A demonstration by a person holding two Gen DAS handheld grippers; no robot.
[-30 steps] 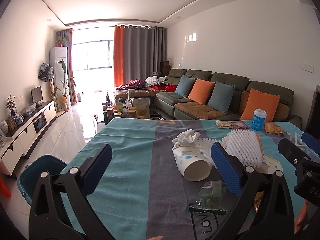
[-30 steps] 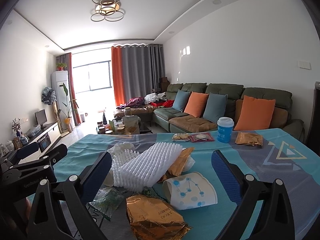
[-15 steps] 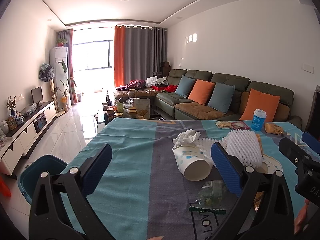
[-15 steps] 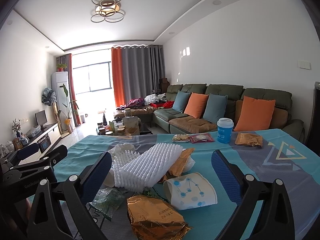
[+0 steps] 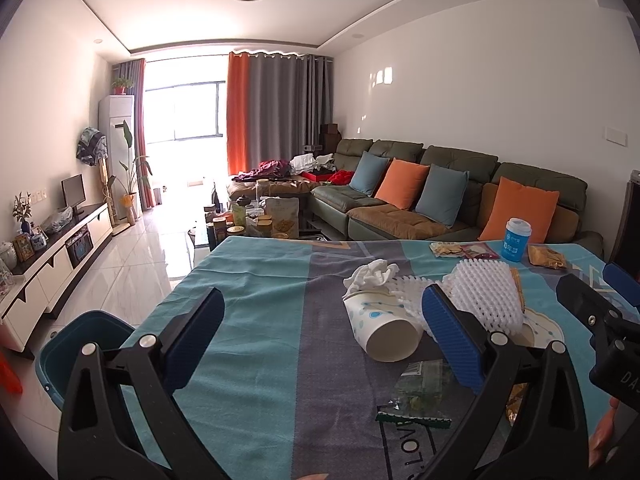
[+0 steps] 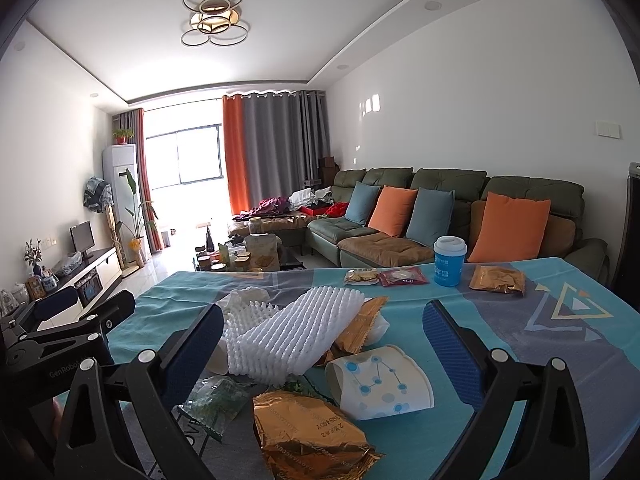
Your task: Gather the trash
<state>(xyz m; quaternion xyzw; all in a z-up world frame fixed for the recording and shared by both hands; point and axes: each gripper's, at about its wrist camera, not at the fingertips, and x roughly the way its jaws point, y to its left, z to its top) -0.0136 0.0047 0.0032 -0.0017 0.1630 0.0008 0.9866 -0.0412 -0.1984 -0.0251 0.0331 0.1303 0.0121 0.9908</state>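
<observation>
The trash lies heaped mid-worktop: a tipped paper cup (image 5: 384, 328) with crumpled tissue (image 5: 372, 274) at its far side, white foam netting (image 6: 292, 336) just beside it, a flattened dotted cup (image 6: 380, 384), a gold foil wrapper (image 6: 312, 436) and a clear green-printed wrapper (image 5: 420, 396). The left gripper (image 5: 320, 344) and right gripper (image 6: 324, 356) hover above the teal cloth of the worktop (image 5: 248, 280), fingers spread wide, holding nothing. Farther back stand a blue lidded cup (image 6: 449, 261) and flat snack packets (image 6: 496, 279). A teal bin (image 5: 84, 340) sits on the floor at the worktop's left edge.
</observation>
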